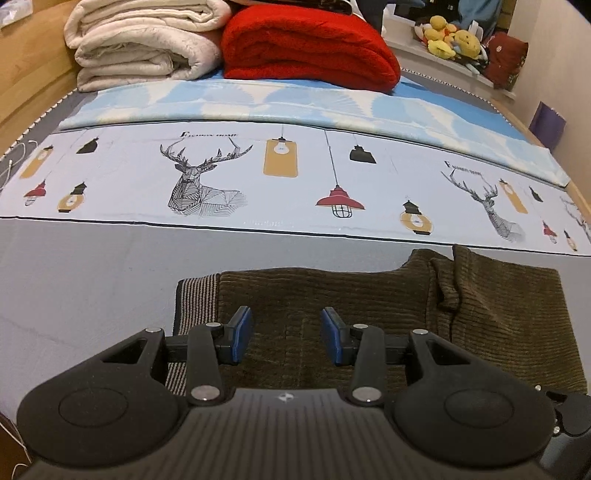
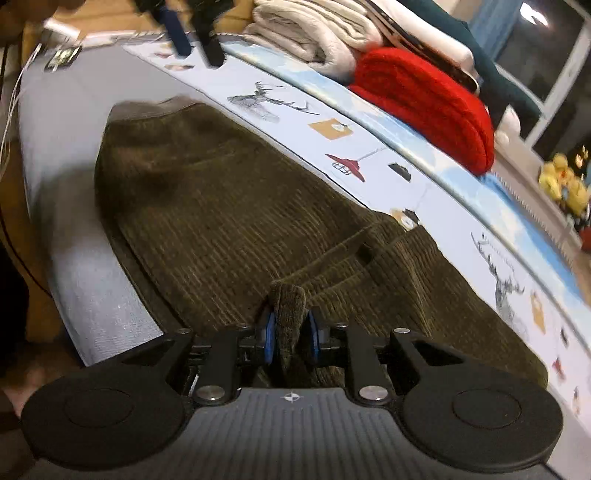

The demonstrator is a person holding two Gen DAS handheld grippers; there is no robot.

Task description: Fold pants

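Dark olive corduroy pants (image 1: 369, 314) lie on a grey sheet on the bed, with a striped waistband (image 1: 195, 306) at their left end. My left gripper (image 1: 287, 334) is open and empty, hovering just above the pants near the waistband. In the right wrist view the pants (image 2: 221, 206) spread away from the camera. My right gripper (image 2: 289, 330) is shut on a bunched fold of the pants fabric and holds it slightly raised. The left gripper's fingers (image 2: 177, 29) show at the top left of that view, beyond the waistband.
A printed sheet with deer and lamps (image 1: 207, 177) lies behind the pants. A folded red blanket (image 1: 310, 48) and cream blanket (image 1: 144, 40) are stacked at the back. Yellow plush toys (image 1: 450, 37) sit on a shelf at right. A wooden bed frame (image 1: 26, 85) borders the left.
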